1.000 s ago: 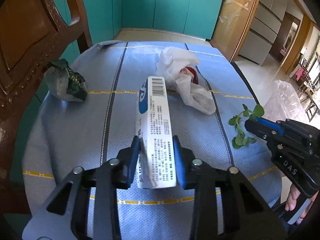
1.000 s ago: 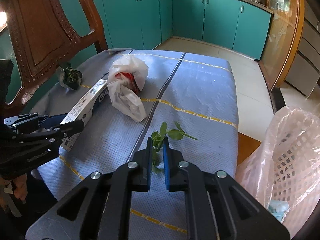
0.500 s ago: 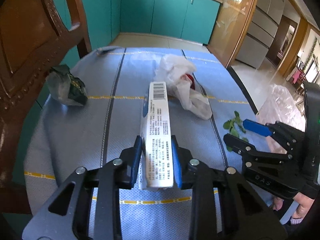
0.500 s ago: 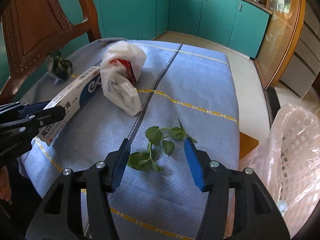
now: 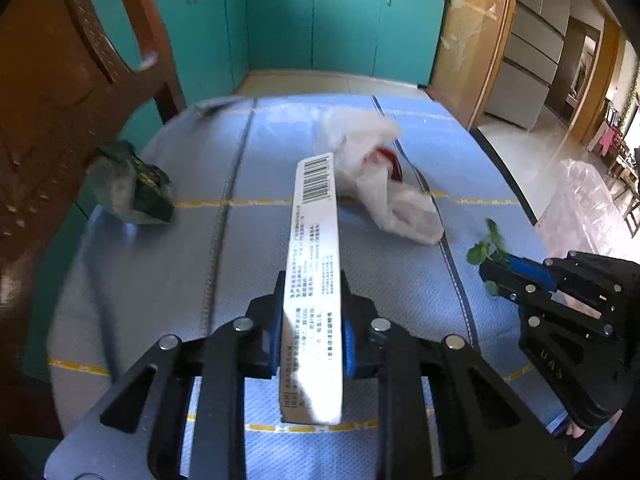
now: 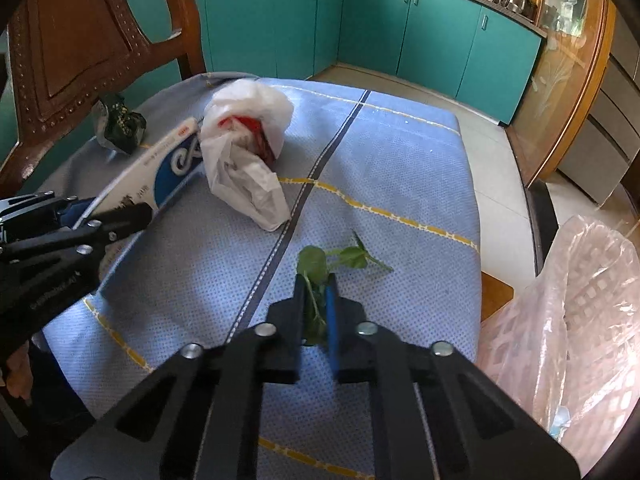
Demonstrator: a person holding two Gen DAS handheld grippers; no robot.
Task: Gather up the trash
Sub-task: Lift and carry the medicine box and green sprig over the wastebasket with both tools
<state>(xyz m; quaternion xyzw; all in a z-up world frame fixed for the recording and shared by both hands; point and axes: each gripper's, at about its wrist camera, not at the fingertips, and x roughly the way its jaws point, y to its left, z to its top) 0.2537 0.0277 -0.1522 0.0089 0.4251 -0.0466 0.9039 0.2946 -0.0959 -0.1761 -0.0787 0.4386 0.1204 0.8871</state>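
Both grippers have just picked up trash from the table [image 6: 420, 152], which has a blue cloth on it. The left gripper [image 5: 310, 320] has just squeezed tighter, and its jaws press on both sides of a long white box [image 5: 314, 272]. The box has a bar code on its far end and small print along its side. It looks stiff and light, and its far end points out over the table toward the white plastic bag [image 6: 244, 152]. The right gripper [image 6: 316, 308] has just snapped shut on a little green leafy sprig [image 6: 320, 264]. The stem sits between the jaws and the leaves poke out in front. The sprig is thin and floppy, so it could slip out if it is shaken. So the step in hand looks like the pick-up, and it seems nearly done. Next, each piece likely needs to go up off the table and over to the basket lined with pink plastic [image 6: 580, 300], which stands off the table's right edge. The white plastic bag, with something red inside, lies near the middle of the table. A dark crumpled wrapper [image 5: 132, 188] sits at the table's left edge, by the wooden chair [image 6: 80, 40].
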